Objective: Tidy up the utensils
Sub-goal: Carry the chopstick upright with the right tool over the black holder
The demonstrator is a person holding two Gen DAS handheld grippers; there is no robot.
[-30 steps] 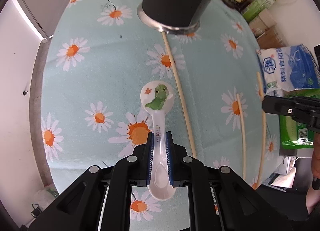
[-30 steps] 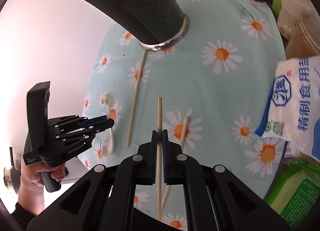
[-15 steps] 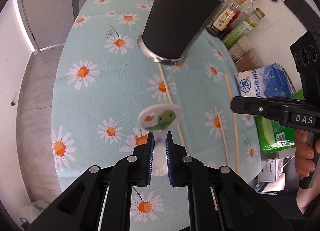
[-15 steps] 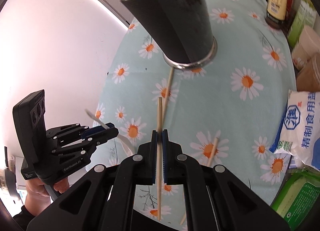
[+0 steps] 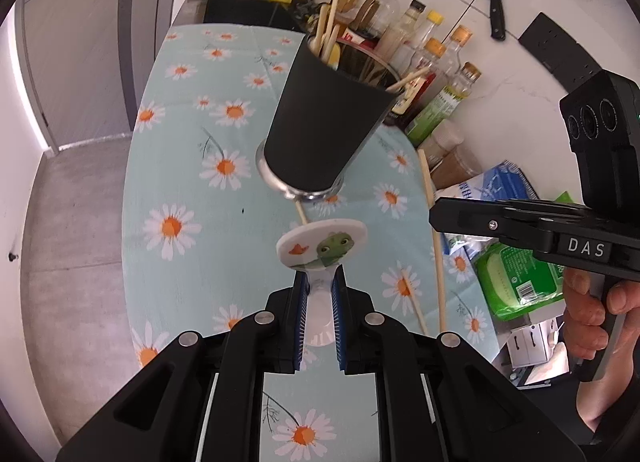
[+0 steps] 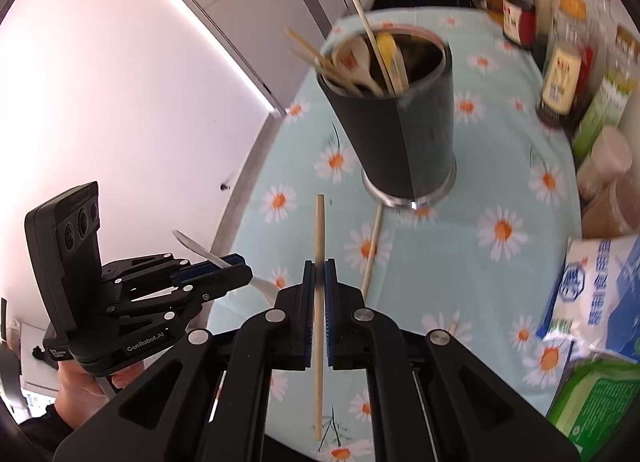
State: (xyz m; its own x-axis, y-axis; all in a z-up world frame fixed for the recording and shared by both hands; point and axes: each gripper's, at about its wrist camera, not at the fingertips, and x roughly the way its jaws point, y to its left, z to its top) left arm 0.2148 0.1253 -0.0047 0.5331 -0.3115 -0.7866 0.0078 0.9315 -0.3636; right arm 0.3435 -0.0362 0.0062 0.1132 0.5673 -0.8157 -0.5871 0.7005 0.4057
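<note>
Left gripper (image 5: 319, 294): jaws closed down to handle width on a white spoon (image 5: 322, 246) with a green cartoon frog on its bowl. Spoon is lifted off the cloth, bowl pointing toward the far end of the table, just near of the cup base in the left wrist view. The right wrist view shows the same gripper (image 6: 240, 272) at far left, spoon (image 6: 196, 248) sticking out both sides of the fingers.

Right gripper (image 6: 319, 294): jaws nearly shut, clamped on 1 chopstick (image 6: 319, 254). Stick runs straight along the fingers, its far tip above the cloth and short of the cup, its near end sticking out behind the pads. From the left wrist view, the right gripper (image 5: 444, 218) comes in from the right, with the held chopstick (image 5: 430, 198) crossing its tip.

Black cup (image 5: 326, 126) stands upright mid-table on the daisy tablecloth (image 5: 180, 182), metal ring at its base. It already holds several chopsticks, a wooden spoon and something yellow (image 6: 386, 48).

Still lying on the cloth: 1 chopstick (image 6: 371, 246) with its far end at the cup base, and another (image 5: 416, 310) further right and nearer.

Bottles (image 5: 432, 58) line the far right edge; a blue-white bag (image 6: 600, 290) and a green pack (image 5: 516, 278) sit at the right.
</note>
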